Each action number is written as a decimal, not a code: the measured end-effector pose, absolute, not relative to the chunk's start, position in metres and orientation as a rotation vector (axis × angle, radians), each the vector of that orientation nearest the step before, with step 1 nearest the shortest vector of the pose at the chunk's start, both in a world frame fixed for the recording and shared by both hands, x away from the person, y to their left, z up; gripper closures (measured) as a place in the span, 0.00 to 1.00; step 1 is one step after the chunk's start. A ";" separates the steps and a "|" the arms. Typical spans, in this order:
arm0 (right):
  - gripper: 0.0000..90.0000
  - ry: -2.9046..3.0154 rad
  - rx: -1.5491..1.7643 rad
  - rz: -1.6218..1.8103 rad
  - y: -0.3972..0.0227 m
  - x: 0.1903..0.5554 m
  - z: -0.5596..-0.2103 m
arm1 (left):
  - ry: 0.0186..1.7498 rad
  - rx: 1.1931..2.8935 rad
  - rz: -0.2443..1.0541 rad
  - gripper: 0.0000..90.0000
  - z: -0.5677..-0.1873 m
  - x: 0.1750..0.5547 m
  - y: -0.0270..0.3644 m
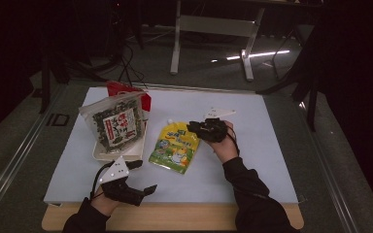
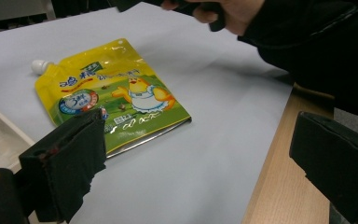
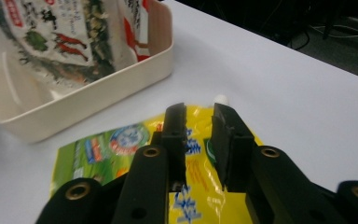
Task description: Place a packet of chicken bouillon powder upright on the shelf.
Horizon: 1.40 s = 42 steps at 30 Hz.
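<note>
On the white mat, the yellow spouted pouch (image 1: 174, 147) lay flat just right of the cream tray (image 1: 98, 154), which already held a seaweed snack bag (image 1: 115, 122) propped upright. Right gripper (image 1: 198, 127) sat over the pouch's top edge near the white cap (image 3: 221, 99), jaws drawn close with a narrow gap; couldn't tell if the pads were biting the film yet. Left gripper (image 1: 142, 176) parked near the mat's front edge, jaws wide apart, nothing between them. Read it as the grasp step on the pouch. Next move probably needed a firm pinch on the top seam, then a lift over the tray wall beside the bag.
</note>
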State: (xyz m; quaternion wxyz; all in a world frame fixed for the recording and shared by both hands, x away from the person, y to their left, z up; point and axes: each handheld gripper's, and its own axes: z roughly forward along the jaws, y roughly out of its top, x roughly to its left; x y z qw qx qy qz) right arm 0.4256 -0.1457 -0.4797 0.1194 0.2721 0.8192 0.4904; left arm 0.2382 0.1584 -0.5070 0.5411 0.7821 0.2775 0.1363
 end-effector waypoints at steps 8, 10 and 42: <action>1.00 2.445 0.827 1.374 -0.121 0.448 -0.492 | 0.652 1.864 0.310 0.05 -0.511 0.238 0.156; 1.00 2.454 0.836 1.357 -0.116 0.453 -0.497 | 0.653 1.869 0.306 0.05 -0.512 0.237 0.156; 1.00 2.462 1.013 1.108 -0.068 0.519 -0.534 | 0.630 1.888 0.317 0.05 -0.514 0.229 0.154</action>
